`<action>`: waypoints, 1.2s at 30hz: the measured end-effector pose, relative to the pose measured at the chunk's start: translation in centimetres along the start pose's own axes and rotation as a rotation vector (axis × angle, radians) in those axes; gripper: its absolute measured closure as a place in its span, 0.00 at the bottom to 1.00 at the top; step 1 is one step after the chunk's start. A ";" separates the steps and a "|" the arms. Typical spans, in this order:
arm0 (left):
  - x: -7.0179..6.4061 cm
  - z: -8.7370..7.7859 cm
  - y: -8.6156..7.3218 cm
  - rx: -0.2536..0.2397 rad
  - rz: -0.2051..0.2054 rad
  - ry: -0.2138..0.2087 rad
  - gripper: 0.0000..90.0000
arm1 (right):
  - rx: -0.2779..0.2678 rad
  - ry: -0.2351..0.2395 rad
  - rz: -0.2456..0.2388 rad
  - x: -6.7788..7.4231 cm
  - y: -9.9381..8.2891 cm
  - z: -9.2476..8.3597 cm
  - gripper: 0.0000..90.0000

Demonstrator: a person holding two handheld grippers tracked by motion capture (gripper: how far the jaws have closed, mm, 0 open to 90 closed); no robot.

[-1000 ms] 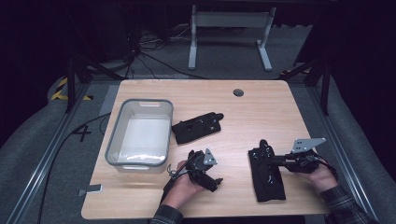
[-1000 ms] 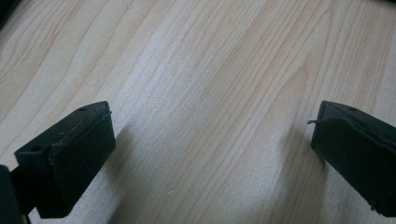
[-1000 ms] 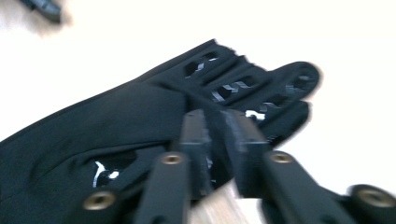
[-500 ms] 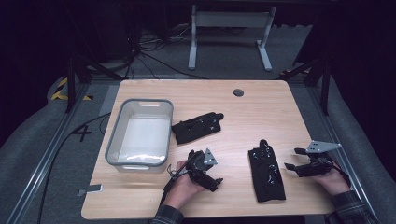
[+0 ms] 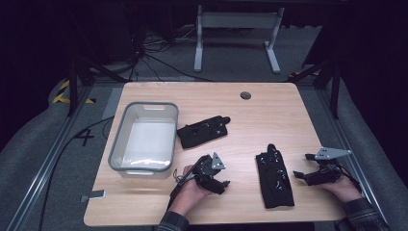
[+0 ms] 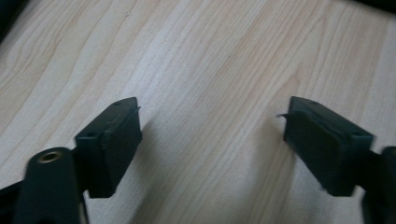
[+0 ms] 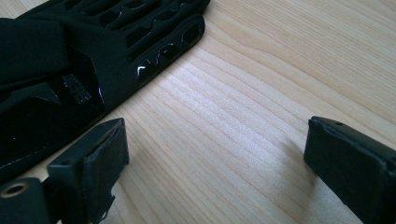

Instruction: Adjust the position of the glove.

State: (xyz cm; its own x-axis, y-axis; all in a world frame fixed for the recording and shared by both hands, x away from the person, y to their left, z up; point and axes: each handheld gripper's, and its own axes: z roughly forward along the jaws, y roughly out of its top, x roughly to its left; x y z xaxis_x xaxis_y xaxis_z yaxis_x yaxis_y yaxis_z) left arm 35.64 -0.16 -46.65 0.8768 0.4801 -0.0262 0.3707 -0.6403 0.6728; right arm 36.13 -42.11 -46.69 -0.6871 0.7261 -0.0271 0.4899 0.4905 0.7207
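Note:
Two black gloves lie flat on the wooden table (image 5: 288,110). One glove (image 5: 203,131) rests beside the bin, the other glove (image 5: 274,177) near the front right; its cuff and finger ribs (image 7: 70,60) reach my right gripper's left jaw. My right gripper (image 5: 301,166) (image 7: 215,154) sits just right of that glove, open; its jaws have just been opening, and bare wood lies between them. My left gripper (image 5: 222,177) (image 6: 210,135) hovers low at the front centre. Its jaws have just been closing but stand open over bare wood.
A clear plastic bin (image 5: 144,137) with nothing inside stands at the left of the table. A round cable hole (image 5: 246,95) sits near the far edge. A metal stand (image 5: 235,33) is on the floor beyond the table.
My right gripper has drawn back to the right, off the front glove, and its jaws have spread. The glove stays flat on the table. My left hand has kept its place.

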 end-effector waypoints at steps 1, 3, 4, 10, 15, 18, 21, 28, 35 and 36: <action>0.0 -0.1 0.2 0.004 -0.001 0.000 0.31 | 0.000 0.000 0.000 0.0 0.0 0.0 0.08; -0.1 -0.4 0.4 -0.004 -0.003 0.011 0.39 | 0.001 0.001 0.001 0.0 0.0 0.0 0.08; 0.0 -0.6 0.6 -0.004 -0.010 0.020 0.42 | 0.001 0.001 0.001 0.0 0.0 0.0 0.08; 1.1 -1.5 1.8 0.002 -0.052 0.056 0.76 | 0.001 0.002 0.002 0.0 0.0 0.0 0.08; 2.8 -1.8 2.5 0.016 -0.117 0.043 0.99 | 0.001 0.002 0.002 0.0 0.0 0.0 0.08; 3.7 -1.8 3.2 0.024 -0.128 0.050 1.00 | 0.002 0.003 0.003 0.0 0.0 0.0 0.08; 4.4 -1.6 3.8 0.015 -0.135 0.075 1.00 | 0.002 0.003 0.001 0.0 0.0 0.0 0.08; 5.8 -0.7 5.3 0.054 -0.155 0.155 1.00 | 0.004 0.006 -0.002 0.0 0.0 0.0 0.07; 7.9 0.1 6.4 0.023 -0.202 0.194 1.00 | 0.004 0.009 -0.005 0.0 0.0 0.0 0.07; 8.2 0.2 6.7 0.021 -0.206 0.198 1.00 | 0.004 0.010 -0.006 0.0 0.0 0.0 0.07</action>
State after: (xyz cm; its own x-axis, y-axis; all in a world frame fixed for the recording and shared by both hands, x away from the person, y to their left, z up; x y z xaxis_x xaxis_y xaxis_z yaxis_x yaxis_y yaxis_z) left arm 45.40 -0.60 -42.54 0.7066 0.7074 -0.0144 0.5425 -0.5286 0.6529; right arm 36.14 -42.12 -46.68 -0.6951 0.7185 -0.0245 0.4881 0.4967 0.7177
